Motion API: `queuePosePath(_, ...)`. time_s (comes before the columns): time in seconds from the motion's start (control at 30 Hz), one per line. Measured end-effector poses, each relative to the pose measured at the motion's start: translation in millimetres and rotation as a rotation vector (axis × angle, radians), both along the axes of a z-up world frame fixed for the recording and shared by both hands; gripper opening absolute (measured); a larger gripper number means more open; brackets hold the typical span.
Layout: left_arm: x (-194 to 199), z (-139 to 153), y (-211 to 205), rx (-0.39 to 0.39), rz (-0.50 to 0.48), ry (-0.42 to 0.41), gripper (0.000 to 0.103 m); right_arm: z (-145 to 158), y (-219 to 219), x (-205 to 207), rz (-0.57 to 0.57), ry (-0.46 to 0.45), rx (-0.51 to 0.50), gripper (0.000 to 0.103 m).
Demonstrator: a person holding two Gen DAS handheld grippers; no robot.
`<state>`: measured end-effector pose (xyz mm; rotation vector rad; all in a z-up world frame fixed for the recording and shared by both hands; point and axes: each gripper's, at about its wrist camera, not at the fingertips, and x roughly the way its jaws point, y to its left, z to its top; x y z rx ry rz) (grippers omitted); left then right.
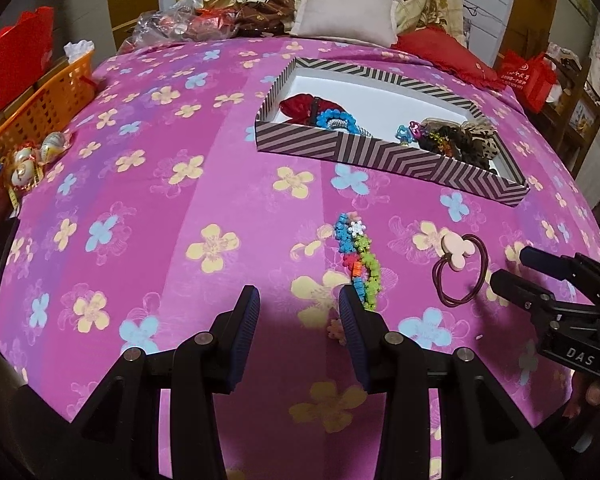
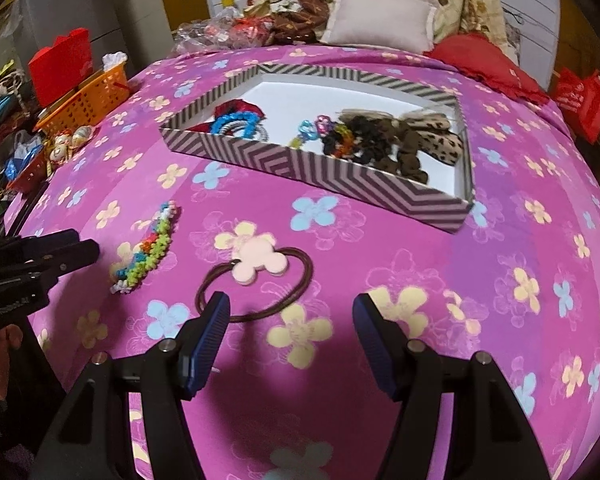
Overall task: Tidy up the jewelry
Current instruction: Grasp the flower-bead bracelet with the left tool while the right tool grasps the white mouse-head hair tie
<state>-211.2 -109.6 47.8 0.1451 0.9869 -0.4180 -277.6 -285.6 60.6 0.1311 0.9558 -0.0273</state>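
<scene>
A striped box (image 1: 384, 158) (image 2: 324, 168) lies on the pink flowered bedspread and holds several hair ties and scrunchies. A colourful beaded bracelet (image 1: 358, 258) (image 2: 148, 254) lies on the spread in front of the box. A brown hair tie with a pink mouse-shaped charm (image 1: 458, 254) (image 2: 258, 266) lies beside it. My left gripper (image 1: 298, 300) is open and empty, just left of the bracelet's near end. My right gripper (image 2: 290, 308) is open and empty, just short of the hair tie, its left finger over the loop's near edge.
An orange basket (image 1: 44, 104) and small wrapped items (image 1: 32, 160) sit at the bed's left edge. A white pillow (image 1: 344, 10), a red cushion (image 1: 448, 54) and folded bedding lie behind the box. Red bags stand at both sides.
</scene>
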Motion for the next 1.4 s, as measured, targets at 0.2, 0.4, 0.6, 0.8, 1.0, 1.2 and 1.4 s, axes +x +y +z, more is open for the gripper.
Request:
queuePosePath(0.2, 2, -3, 0, 0.0, -0.001, 0.008, 0.024, 3, 10, 11, 0.054, -0.017, 0.0, 0.065)
queuePosePath(0.4, 5, -5, 3, -0.013, 0.012, 0.017, 0.024, -2, 11, 22, 0.07, -0.013, -0.007, 0.065)
queuePosePath(0.6, 8, -7, 5, -0.024, 0.021, 0.026, 0.024, -11, 13, 29, 0.093, 0.003, -0.019, 0.065)
queuePosePath(0.8, 9, -9, 6, -0.026, 0.021, 0.033, 0.024, -21, 19, 36, 0.143, 0.015, -0.042, 0.057)
queuePosePath(1.0, 10, -9, 6, -0.031, 0.027, 0.036, 0.024, -23, 18, 38, 0.162, 0.016, -0.06, 0.052)
queuePosePath(1.2, 11, -10, 6, -0.037, 0.027, 0.04, 0.024, -24, 22, 36, 0.198, 0.007, -0.102, 0.051)
queuePosePath(1.4, 11, -8, 2, -0.062, 0.017, 0.055, 0.024, -24, 21, 35, 0.189, -0.013, -0.108, 0.038)
